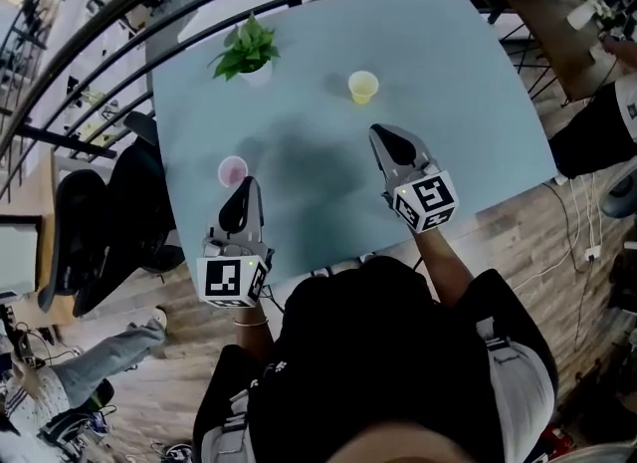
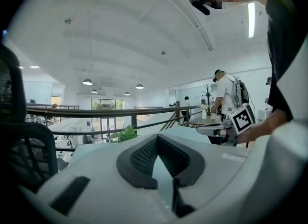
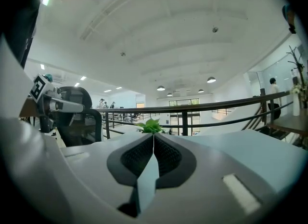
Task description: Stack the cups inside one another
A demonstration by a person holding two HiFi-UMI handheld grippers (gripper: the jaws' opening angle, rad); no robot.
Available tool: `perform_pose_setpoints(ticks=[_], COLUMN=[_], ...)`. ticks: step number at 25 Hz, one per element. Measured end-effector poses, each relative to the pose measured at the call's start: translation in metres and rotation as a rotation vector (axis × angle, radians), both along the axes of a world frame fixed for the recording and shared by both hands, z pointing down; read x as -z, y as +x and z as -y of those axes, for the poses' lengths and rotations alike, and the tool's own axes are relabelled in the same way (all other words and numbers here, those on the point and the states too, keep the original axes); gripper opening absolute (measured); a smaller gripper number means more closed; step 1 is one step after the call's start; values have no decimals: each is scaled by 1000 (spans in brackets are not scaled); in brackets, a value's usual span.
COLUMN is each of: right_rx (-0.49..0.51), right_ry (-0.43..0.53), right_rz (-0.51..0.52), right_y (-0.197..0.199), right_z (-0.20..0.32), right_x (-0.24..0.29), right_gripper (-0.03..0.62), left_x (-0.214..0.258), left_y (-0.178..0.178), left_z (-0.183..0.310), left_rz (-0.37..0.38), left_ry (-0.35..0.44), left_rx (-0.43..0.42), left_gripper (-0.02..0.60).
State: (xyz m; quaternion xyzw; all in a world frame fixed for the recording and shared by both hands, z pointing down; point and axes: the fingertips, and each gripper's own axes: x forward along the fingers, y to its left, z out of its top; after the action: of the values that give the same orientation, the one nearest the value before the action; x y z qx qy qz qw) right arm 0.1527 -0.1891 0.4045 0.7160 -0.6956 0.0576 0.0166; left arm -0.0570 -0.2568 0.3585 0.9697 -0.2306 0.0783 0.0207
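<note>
CUPS APART, FINGERS EMPTY: Both cups stood upright and well apart on the pale blue bench as I held the rig over its near edge. The pink cup sat toward the left edge, just beyond the tip of the left gripper and a shade to its left. The yellow cup sat nearer the far edge, ahead of the right gripper and clear of it. By my reading, the left hand was nearer to pink and the right to yellow, and either cup would have to be taken from the side, across its upright wall. Both pairs of fingers were clenched tip to tip on nothing. Only the head view showed the cups. The two gripper views looked level across the bench to the potted plant and the railing, each catching the other gripper at its edge.
</note>
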Motion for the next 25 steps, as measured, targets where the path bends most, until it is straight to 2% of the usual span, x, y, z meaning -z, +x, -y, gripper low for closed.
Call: perform_pose_setpoints(ticks=[5,11,18,25], right_rx=[-10,-9,-11,-12], right_ry=[1,-4,-82,-165], right_rz=[2,-10,-26,-48], right_y=[22,43,69,89], right_z=[12,36,62,82], right_x=[-5,-15,-44,-78], right_gripper=[17,49,140,232], left_x=[0,5,-3,-6], left_y=[-12,-36,-53,-58], left_z=[-1,2,4,6], left_rz=[26,44,72,82], left_ry=[2,5,-9,-16], left_rx=[55,158,254,315], left_gripper=[-9,-9,-9,-9])
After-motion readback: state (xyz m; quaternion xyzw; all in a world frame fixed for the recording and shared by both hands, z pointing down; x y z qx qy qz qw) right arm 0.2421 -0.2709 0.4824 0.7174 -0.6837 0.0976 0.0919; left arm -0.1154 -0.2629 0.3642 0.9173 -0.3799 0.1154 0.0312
